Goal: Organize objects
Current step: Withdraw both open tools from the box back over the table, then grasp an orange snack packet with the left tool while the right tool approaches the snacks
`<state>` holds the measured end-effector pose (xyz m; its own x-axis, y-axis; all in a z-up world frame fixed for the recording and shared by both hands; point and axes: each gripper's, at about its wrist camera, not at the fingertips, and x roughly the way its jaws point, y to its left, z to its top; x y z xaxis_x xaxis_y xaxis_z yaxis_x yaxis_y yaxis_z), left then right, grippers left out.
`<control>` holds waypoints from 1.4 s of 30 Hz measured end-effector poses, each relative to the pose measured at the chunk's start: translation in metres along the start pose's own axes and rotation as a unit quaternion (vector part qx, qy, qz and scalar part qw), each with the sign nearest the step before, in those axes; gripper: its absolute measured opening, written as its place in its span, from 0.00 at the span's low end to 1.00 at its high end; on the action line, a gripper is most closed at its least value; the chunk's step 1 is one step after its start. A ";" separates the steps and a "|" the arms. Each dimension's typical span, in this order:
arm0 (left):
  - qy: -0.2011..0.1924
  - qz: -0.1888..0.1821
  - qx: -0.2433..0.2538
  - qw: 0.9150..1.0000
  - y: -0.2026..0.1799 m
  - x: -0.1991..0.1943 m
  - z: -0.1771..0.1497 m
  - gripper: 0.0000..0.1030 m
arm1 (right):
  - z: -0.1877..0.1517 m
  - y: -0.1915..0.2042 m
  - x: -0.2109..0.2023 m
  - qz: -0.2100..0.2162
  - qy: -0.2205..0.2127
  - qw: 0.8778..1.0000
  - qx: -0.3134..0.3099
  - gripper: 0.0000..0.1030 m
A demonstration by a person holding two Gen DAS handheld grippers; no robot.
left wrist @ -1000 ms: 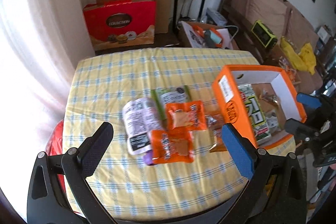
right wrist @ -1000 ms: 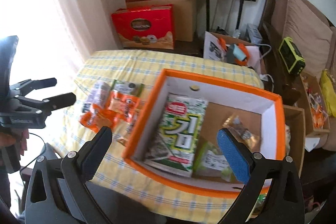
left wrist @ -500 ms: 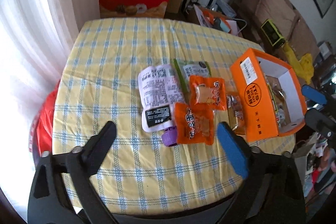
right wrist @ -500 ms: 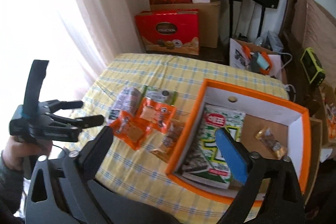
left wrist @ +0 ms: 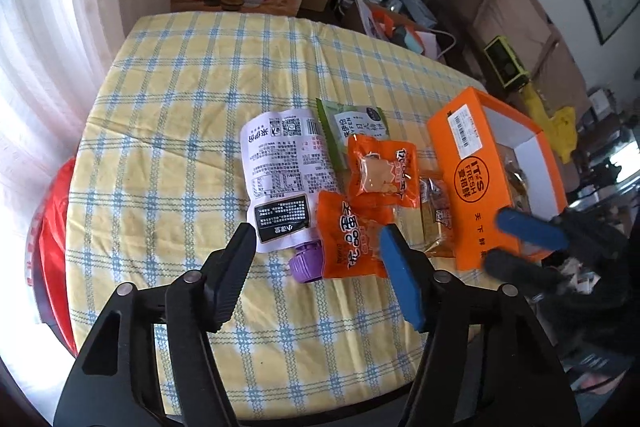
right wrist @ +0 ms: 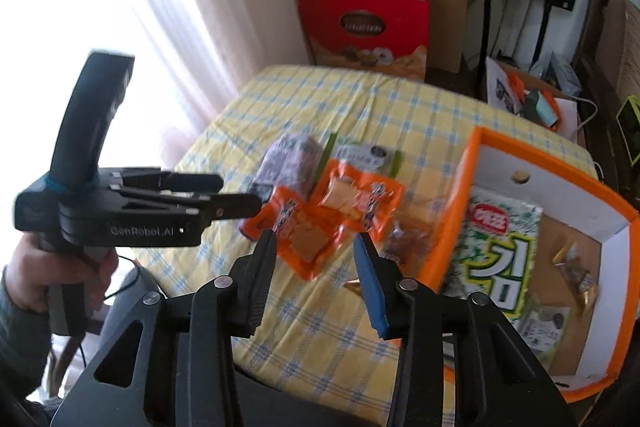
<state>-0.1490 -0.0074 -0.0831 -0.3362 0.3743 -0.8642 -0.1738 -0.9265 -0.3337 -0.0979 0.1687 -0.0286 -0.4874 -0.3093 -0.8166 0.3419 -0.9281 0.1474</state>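
While apparently above, left gripper [left wrist: 316, 267] frames orange packet [left wrist: 352, 241].

both wrist cams high, sharing snack pile [left wrist: 362, 203], table [left wrist: 192, 131]

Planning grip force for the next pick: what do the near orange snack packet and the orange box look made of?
Near orange snack packet: thin glossy plastic film, judging by its wrinkles, sheen and clear window. Orange box: stiff printed cardboard, likely matte; straight folded walls with a white inside and a brown floor.
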 end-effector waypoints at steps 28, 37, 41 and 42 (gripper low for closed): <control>0.034 -0.063 -0.019 0.997 0.001 0.026 0.001 0.41 | -0.022 0.013 0.083 -0.021 0.077 0.997 -0.019 0.38; 0.038 -0.075 -0.033 0.996 0.004 0.031 0.003 0.40 | -0.017 0.011 0.091 -0.011 0.091 0.996 -0.014 0.40; 0.036 -0.082 -0.031 0.996 0.003 0.028 0.004 0.29 | -0.015 0.009 0.092 0.004 0.087 0.996 -0.003 0.40; 0.035 -0.081 -0.030 0.996 0.003 0.029 0.004 0.29 | -0.014 0.009 0.092 0.009 0.086 0.996 -0.002 0.40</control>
<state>-0.1627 0.0011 -0.1074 -0.2417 0.5176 -0.8208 -0.1645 -0.8554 -0.4911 -0.1281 0.1346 -0.1100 -0.3366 -0.2855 -0.8973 0.3522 -0.9219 0.1612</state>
